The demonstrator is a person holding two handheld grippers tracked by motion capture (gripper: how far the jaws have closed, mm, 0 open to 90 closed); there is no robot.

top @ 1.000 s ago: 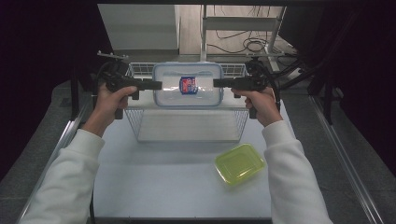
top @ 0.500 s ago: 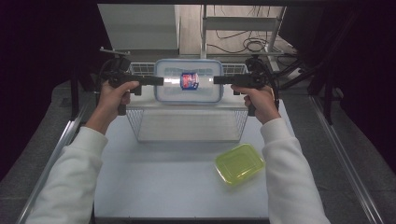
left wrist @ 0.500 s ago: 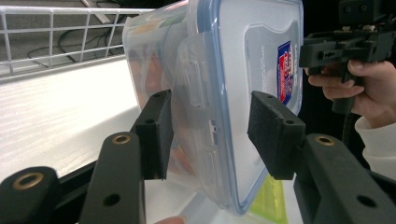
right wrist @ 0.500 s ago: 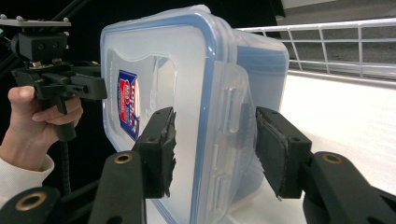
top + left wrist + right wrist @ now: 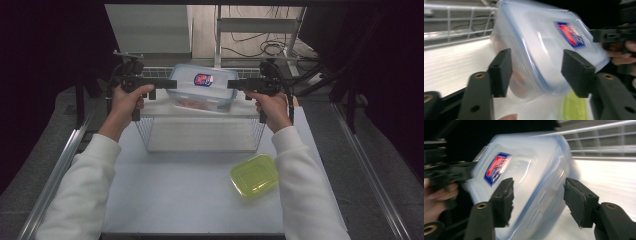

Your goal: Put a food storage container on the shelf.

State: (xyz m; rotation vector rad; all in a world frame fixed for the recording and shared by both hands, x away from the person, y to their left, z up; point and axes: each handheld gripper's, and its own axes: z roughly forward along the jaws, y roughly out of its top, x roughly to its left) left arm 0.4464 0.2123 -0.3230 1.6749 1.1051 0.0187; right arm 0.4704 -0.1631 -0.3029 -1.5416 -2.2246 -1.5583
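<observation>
High view: one clear box (image 5: 204,89), one green lid (image 5: 254,175).

One label shows — a red, blue and white sticker (image 5: 203,79) on the lid of the clear plastic container (image 5: 205,92). Its lettering is too small in the high view and too blurred in both gripper views to be read. In the left gripper view the sticker sits beyond the jaws, up and to the right of the left gripper (image 5: 536,72); in the right gripper view it sits up and to the left of the right gripper (image 5: 537,201) — no word or number legible.
</observation>
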